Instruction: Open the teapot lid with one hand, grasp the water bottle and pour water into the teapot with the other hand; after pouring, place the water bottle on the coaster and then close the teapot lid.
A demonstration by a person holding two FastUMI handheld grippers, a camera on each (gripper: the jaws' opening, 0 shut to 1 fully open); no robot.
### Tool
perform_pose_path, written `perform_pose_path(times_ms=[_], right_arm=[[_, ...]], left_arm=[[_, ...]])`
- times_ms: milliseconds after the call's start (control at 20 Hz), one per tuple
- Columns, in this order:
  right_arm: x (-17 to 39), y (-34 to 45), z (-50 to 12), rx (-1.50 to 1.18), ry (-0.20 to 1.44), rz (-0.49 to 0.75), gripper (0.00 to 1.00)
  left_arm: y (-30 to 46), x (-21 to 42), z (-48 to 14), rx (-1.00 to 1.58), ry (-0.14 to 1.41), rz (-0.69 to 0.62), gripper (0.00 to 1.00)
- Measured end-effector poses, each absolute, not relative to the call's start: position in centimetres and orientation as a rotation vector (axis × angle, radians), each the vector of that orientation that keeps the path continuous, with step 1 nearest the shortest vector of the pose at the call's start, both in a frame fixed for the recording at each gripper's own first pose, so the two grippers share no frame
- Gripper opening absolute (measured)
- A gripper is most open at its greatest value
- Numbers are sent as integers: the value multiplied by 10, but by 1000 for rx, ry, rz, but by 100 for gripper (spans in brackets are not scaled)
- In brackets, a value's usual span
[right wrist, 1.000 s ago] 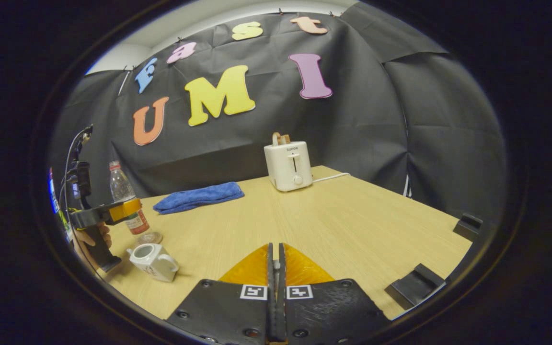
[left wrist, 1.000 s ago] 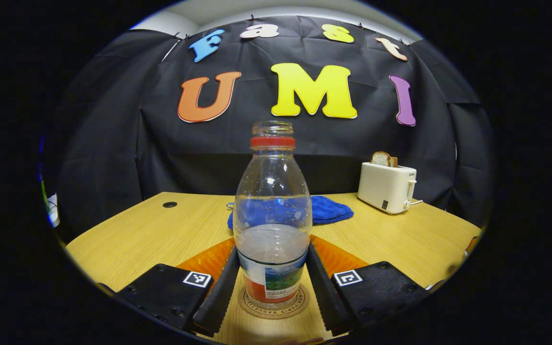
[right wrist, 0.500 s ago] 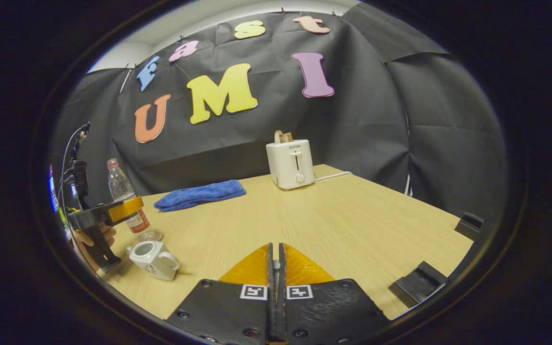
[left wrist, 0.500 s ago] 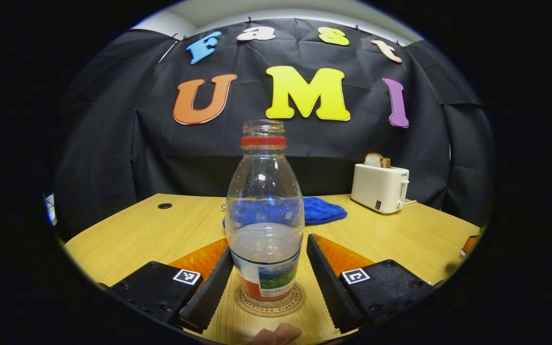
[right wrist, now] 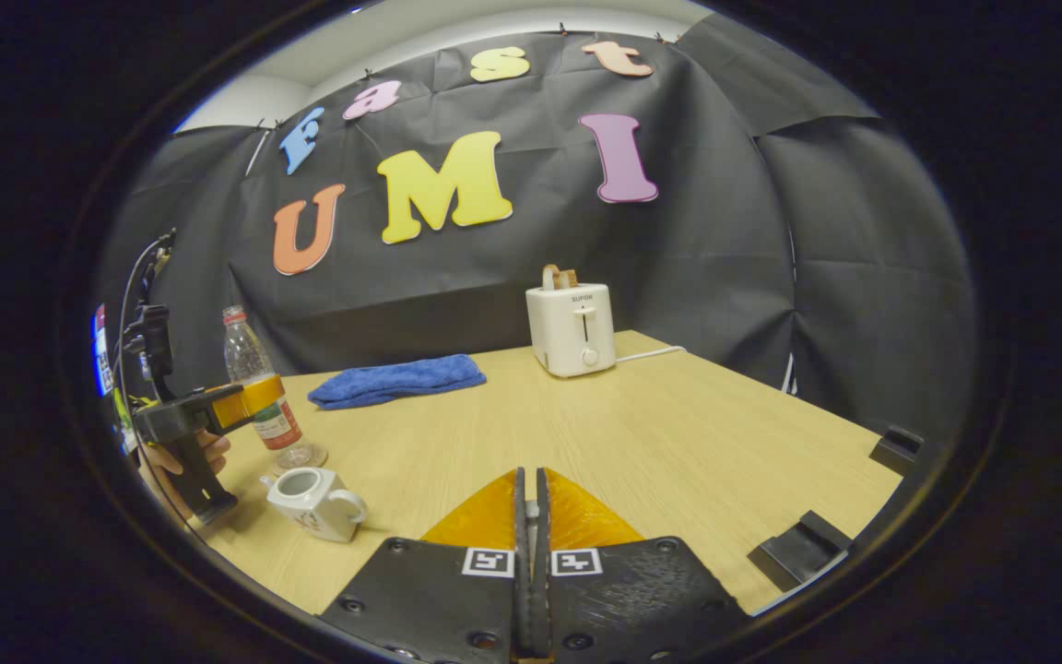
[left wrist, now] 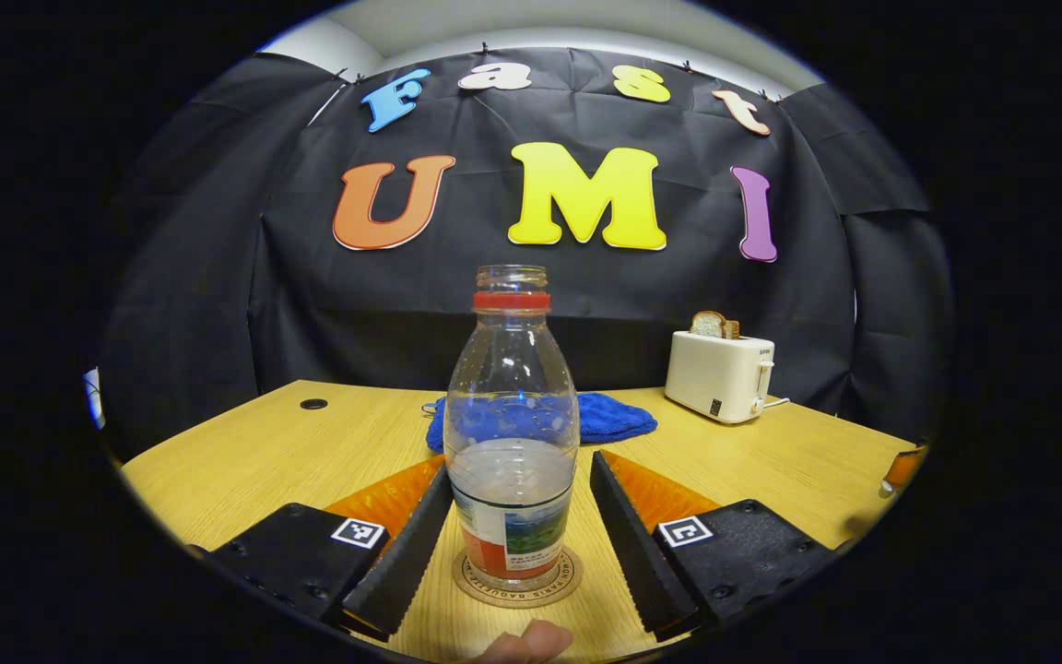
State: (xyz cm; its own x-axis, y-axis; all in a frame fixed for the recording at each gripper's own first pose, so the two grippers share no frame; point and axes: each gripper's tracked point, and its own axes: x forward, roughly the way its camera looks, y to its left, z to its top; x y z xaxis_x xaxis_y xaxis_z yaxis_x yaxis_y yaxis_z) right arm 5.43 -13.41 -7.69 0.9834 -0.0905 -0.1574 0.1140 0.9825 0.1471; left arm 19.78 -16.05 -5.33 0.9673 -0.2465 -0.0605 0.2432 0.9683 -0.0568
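The clear water bottle (left wrist: 511, 443), capless with a red neck ring and partly filled, stands upright on the round coaster (left wrist: 517, 590). My left gripper (left wrist: 520, 470) is open, one finger on each side of the bottle and neither touching it. From the right gripper view, the bottle (right wrist: 250, 360) and the left gripper (right wrist: 245, 406) are at the far left. The white teapot (right wrist: 314, 493) sits in front of them with its top open. My right gripper (right wrist: 531, 503) is held above the table, shut on a pale sliver that I take for the teapot lid; the rest is hidden.
A white toaster (left wrist: 715, 373) holding bread stands at the back right, and a blue cloth (left wrist: 619, 420) lies behind the bottle. Two black blocks (right wrist: 798, 549) sit by the table's right edge. A hand (right wrist: 190, 452) holds the left gripper's handle.
My left gripper's fingers have opened off the bottle and drawn back a little, leaving it standing on the coaster. The right gripper stays shut and has shifted only slightly.
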Motion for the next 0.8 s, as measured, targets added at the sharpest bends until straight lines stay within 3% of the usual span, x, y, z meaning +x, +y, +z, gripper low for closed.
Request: perform_pose_path(times_ms=[600,800], right_arm=[[51,-83,-39,85,87,16,0],[65,-43,-31,88,85,140,0]], left_arm=[[-146,165,-65,-113,99,-264,92],[-114,148,-67,-43,107,-170,92]])
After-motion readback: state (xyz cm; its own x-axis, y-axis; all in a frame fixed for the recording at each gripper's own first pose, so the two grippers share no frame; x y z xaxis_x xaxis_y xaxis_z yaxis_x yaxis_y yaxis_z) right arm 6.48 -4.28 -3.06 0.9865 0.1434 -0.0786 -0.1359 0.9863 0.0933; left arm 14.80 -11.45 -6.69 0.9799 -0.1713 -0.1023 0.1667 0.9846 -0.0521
